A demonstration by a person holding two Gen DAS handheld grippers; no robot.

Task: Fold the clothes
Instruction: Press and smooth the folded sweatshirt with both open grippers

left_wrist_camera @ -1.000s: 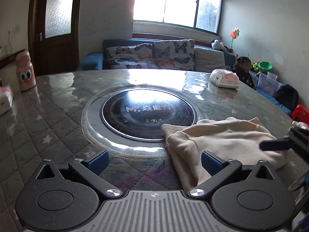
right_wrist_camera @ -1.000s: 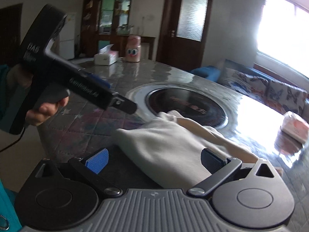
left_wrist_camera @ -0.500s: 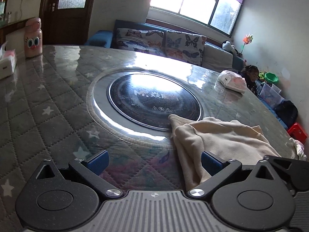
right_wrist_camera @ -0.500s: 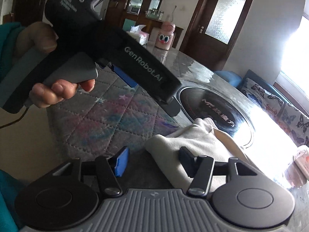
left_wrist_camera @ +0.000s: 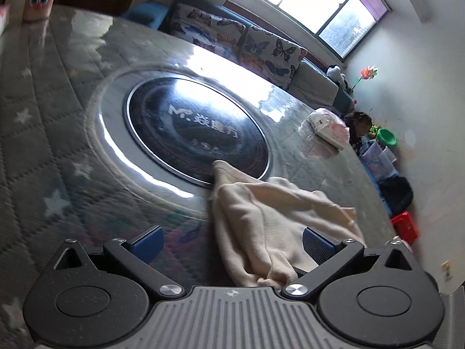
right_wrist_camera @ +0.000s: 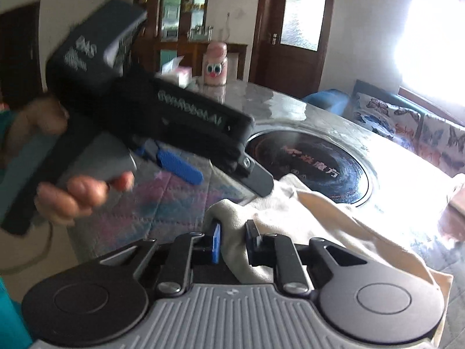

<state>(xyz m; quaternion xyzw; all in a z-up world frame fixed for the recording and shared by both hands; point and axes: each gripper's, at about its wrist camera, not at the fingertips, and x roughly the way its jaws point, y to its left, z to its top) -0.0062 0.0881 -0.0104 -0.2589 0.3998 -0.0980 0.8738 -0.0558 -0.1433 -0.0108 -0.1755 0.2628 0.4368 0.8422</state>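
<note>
Cloth [left_wrist_camera: 279,221], cream, bunched on the bench [left_wrist_camera: 58,151] at the near edge; its near end is cut off behind both tools. Right gripper [right_wrist_camera: 232,240]: fingers nearly closed, pinching a fold of the cloth between the blue pad and the black one. Left gripper [left_wrist_camera: 231,242]: fingers spread wide, cloth lying between them, neither pad clearly touching it. In the right view the left gripper's body is motion-blurred, held in a hand [right_wrist_camera: 72,186] above the cloth; white lettering on its side too smeared to read in full, looks like "GenRobot.AI".

Bench top is grey quilted cloth with white stars under a glossy cover, glare hiding much of it. Round black hotplate [left_wrist_camera: 197,128] set in the middle, marked "Mr." plus Chinese characters; one cloth corner overlaps its rim. Beyond: pink bag [left_wrist_camera: 328,128], pink bottle with cartoon eyes [right_wrist_camera: 215,65], butterfly-print sofa [left_wrist_camera: 247,46], bright window [left_wrist_camera: 314,3], brown door [right_wrist_camera: 293,29].
</note>
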